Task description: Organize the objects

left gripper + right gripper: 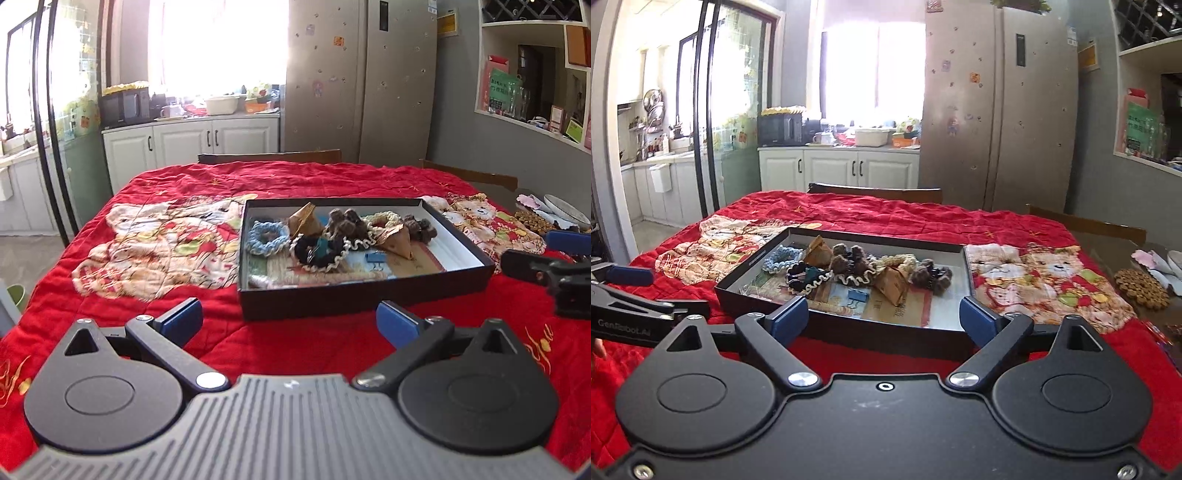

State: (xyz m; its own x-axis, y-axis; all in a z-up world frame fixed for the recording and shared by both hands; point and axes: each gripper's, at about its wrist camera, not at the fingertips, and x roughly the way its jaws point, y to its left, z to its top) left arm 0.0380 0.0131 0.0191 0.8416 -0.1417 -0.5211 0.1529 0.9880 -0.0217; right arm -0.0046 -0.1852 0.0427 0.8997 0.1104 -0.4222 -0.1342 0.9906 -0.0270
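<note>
Left wrist view shows the left gripper (290, 319) spread wide with nothing between its blue pads, hovering over the red quilt (155, 184) just short of the near wall of the black box (332, 299). The right gripper (882, 319) is equally wide and empty, its pads flanking the box's near edge. Inside the box lie a blue scrunchie (266, 236), a black scrunchie (321, 249), a cream scrunchie (897, 264), brown fuzzy clips (345, 219), paper wedges (892, 282) and a blue binder clip (857, 296), heaped loosely, so sorting looks barely begun or nearly finished; I cannot tell which. Open quilt to the box's left offers free room; a woven coaster (1141, 288) and a dish (567, 210) crowd the right edge.
</note>
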